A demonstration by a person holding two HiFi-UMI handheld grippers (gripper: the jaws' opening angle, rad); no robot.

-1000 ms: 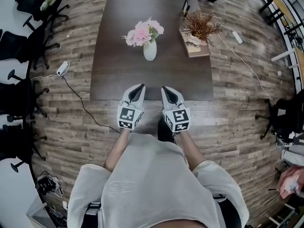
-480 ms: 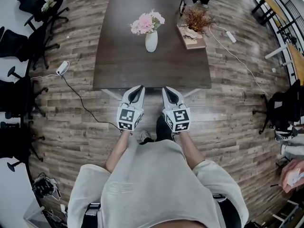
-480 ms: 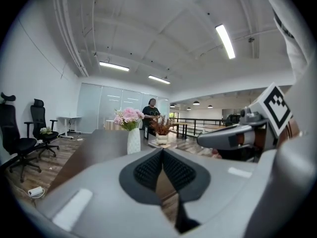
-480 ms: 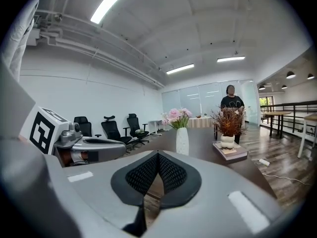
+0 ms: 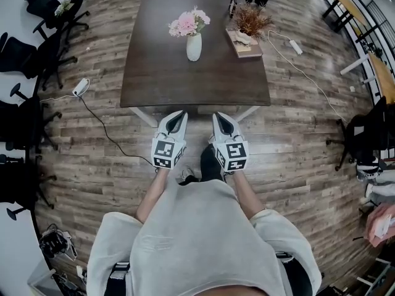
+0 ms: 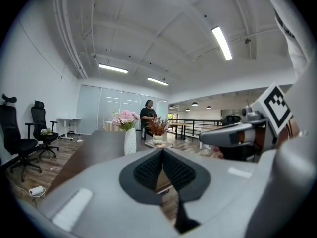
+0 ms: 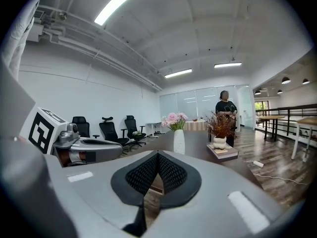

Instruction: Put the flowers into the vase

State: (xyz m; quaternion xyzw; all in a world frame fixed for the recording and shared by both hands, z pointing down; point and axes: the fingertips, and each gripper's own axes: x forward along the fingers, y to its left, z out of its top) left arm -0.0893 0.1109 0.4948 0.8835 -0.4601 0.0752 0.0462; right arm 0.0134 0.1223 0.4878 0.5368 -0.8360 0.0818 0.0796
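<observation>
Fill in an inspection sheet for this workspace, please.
Surface: dark brown rectangular wooden table.
Job's things: pink flowers already in white ceramic vase.
Clutter: dried brown plant in white pot on a book.
Grippers: left gripper, right gripper shut, empty, off the table.
Cables: white power strip with black cable, floor left; second white power strip, right.
Surroundings: wood-plank floor, black office chairs, a person beyond the table.

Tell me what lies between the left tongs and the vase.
Only bare tabletop lies between the left tongs and the vase, as the head view shows.
</observation>
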